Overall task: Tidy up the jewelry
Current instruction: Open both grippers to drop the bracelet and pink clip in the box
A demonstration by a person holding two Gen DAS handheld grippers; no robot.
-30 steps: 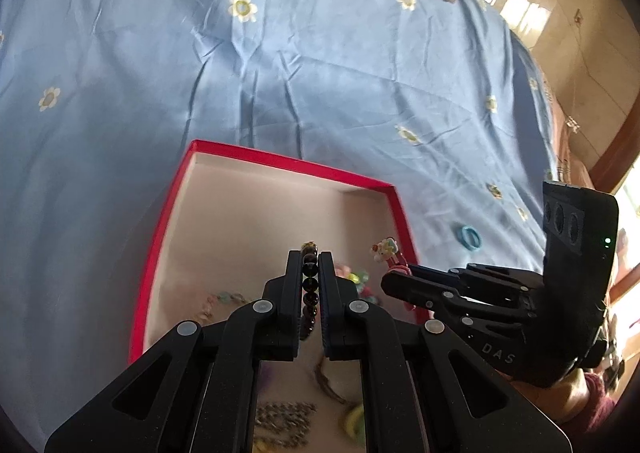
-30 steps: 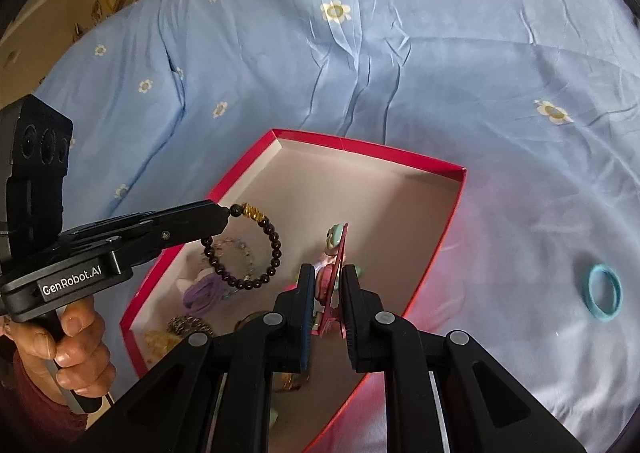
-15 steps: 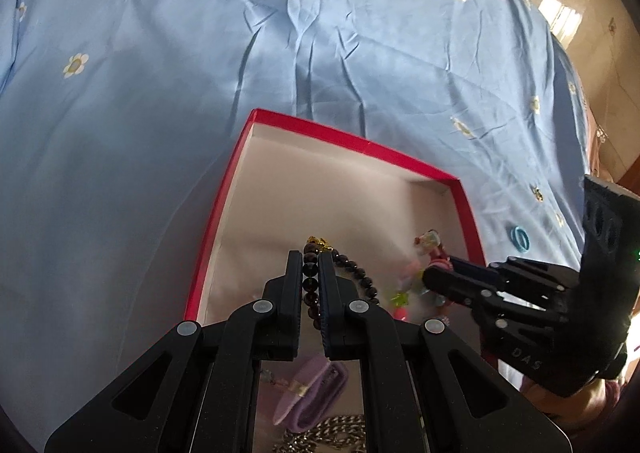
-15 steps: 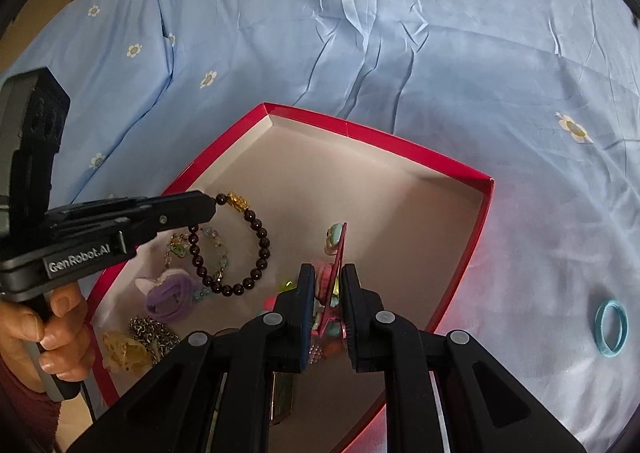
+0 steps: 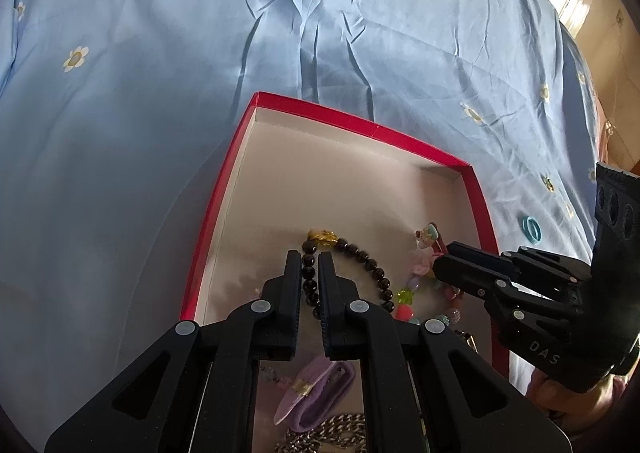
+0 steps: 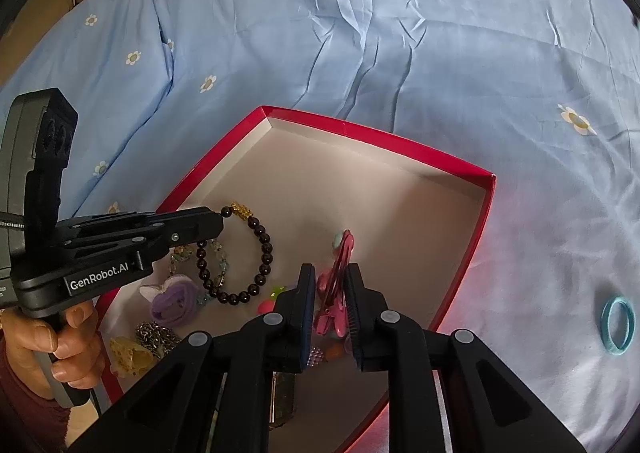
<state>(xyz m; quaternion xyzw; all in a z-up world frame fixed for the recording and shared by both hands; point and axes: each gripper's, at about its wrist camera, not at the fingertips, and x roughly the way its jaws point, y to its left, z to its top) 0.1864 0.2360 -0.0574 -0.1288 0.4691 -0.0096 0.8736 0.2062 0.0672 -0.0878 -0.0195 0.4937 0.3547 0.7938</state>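
Note:
A red box (image 5: 224, 189) (image 6: 472, 237) with a pale inside lies on the blue sheet. My left gripper (image 5: 309, 259) (image 6: 218, 221) is shut on a dark bead bracelet (image 5: 360, 253) (image 6: 262, 253) with a gold charm and holds it low inside the box. My right gripper (image 6: 330, 273) (image 5: 440, 259) is over the box with a pink hair clip (image 6: 334, 293) (image 5: 430, 241) between its fingers; the jaws have widened around it and the clip still stands between them.
Inside the box lie a purple hair piece (image 6: 174, 299), a metal chain (image 6: 154, 333), a pale bead bracelet (image 6: 218, 257) and coloured beads (image 5: 404, 297). A blue ring (image 6: 618, 325) (image 5: 531, 228) lies on the sheet right of the box.
Both grippers have moved down into the box. The bracelet hangs lower, near the box floor. The right jaws have opened wider around the pink clip.

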